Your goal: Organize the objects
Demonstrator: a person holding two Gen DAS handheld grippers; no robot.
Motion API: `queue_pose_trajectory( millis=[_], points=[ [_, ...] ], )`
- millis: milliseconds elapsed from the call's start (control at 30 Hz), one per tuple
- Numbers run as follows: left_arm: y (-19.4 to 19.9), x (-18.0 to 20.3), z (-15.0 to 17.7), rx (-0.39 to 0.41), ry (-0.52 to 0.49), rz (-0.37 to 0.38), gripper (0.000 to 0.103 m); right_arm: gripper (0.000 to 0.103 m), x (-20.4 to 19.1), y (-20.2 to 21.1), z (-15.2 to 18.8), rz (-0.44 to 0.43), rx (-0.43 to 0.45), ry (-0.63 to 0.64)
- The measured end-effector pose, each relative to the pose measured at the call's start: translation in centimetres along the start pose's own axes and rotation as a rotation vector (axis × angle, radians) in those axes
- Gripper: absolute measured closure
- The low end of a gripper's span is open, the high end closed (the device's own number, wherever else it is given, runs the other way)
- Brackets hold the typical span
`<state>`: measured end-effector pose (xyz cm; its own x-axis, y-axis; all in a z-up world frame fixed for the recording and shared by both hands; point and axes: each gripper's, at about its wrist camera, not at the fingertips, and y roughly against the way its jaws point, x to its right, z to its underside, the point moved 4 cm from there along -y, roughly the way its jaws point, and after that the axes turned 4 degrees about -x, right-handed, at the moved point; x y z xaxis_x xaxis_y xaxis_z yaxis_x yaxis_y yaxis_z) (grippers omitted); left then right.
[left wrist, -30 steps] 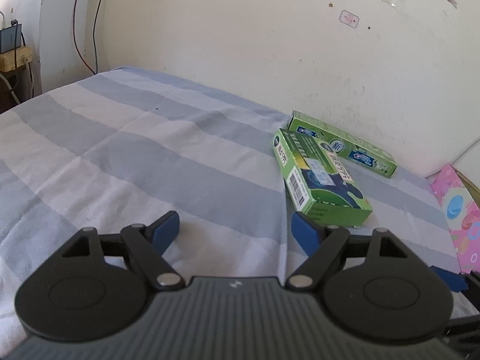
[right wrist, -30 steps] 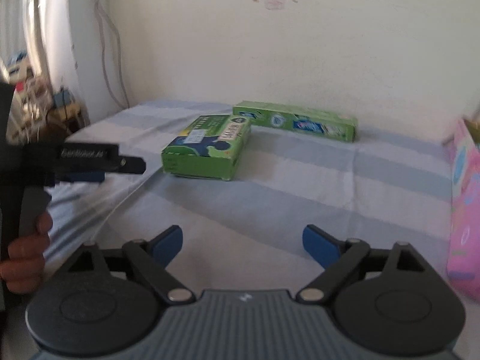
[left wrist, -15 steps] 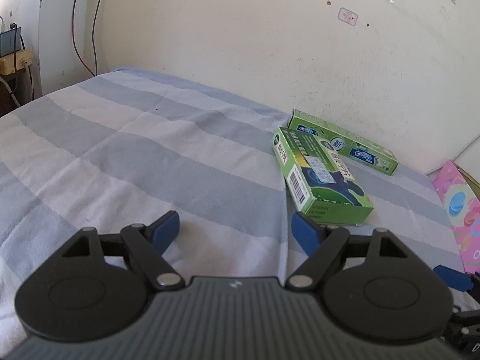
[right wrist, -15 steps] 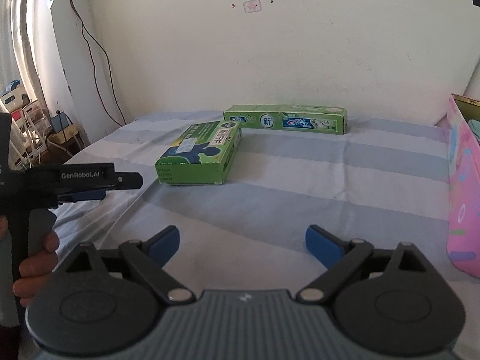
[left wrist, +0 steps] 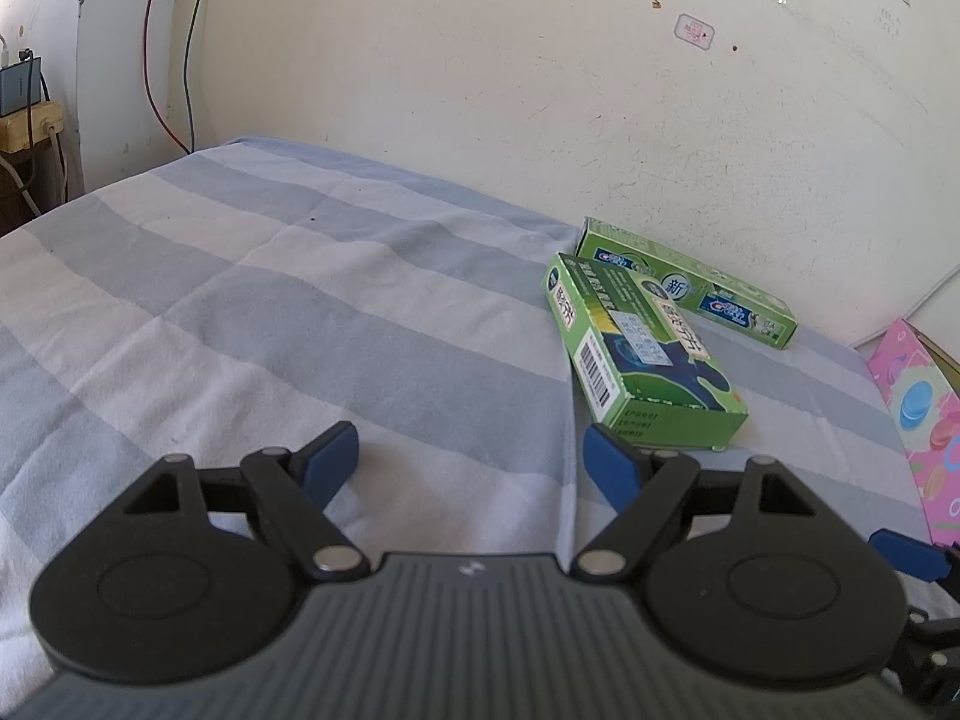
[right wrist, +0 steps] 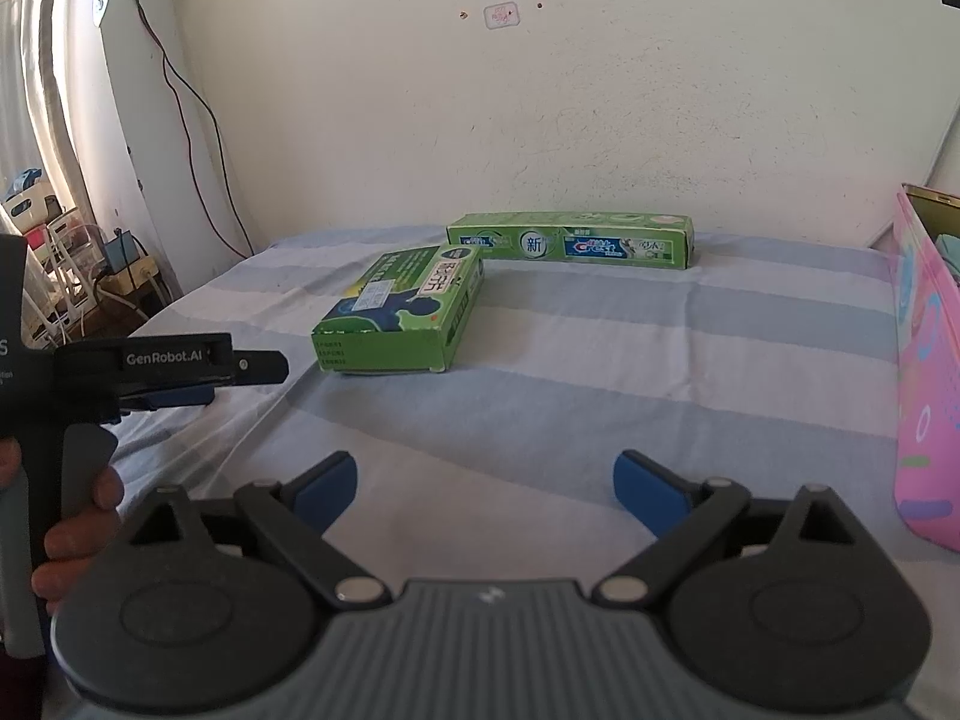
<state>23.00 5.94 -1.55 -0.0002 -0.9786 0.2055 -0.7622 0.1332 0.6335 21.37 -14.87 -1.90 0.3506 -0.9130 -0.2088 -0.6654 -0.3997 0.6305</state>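
Two green boxes lie on the striped bedsheet (left wrist: 300, 312) near the wall. The squat green box (left wrist: 645, 354) (right wrist: 402, 309) lies nearer; the long toothpaste box (left wrist: 690, 288) (right wrist: 570, 240) lies behind it along the wall, their corners close together. My left gripper (left wrist: 471, 441) hovers open over the sheet, its right finger just short of the squat box's near end. My right gripper (right wrist: 486, 468) is farther back with its jaws opening wide and nothing between them. The left gripper (right wrist: 240, 378), held by a hand (right wrist: 78, 528), also shows in the right wrist view.
A pink patterned box (left wrist: 918, 420) (right wrist: 927, 360) stands at the bed's right edge. The cream wall (right wrist: 540, 120) rises right behind the boxes. Cables and a cluttered shelf (right wrist: 72, 276) are off the bed's far left corner.
My right gripper's jaws have spread a little wider. The left gripper and both green boxes have stayed where they were.
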Motion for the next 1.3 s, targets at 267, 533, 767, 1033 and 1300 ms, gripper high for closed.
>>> queue_pose_trajectory(
  millis=[267, 533, 767, 1033, 1300],
  points=[
    [0.02, 0.01, 0.03, 0.000, 0.000, -0.001, 0.019, 0.006, 0.09, 0.03, 0.04, -0.003, 0.000, 0.001],
    [0.05, 0.02, 0.05, 0.000, 0.000, -0.002, 0.019, 0.006, 0.11, 0.08, -0.09, -0.003, 0.005, -0.005],
    [0.09, 0.05, 0.08, 0.000, 0.000, -0.002, 0.019, 0.006, 0.19, 0.07, -0.12, -0.007, 0.009, -0.008],
    [-0.04, -0.05, 0.03, 0.000, -0.005, -0.004, 0.019, 0.005, 0.20, 0.16, -0.09, -0.010, 0.012, -0.013],
    [-0.07, -0.07, 0.01, 0.001, -0.007, -0.004, 0.019, 0.005, 0.26, 0.14, 0.00, -0.011, 0.013, -0.014]
  ],
)
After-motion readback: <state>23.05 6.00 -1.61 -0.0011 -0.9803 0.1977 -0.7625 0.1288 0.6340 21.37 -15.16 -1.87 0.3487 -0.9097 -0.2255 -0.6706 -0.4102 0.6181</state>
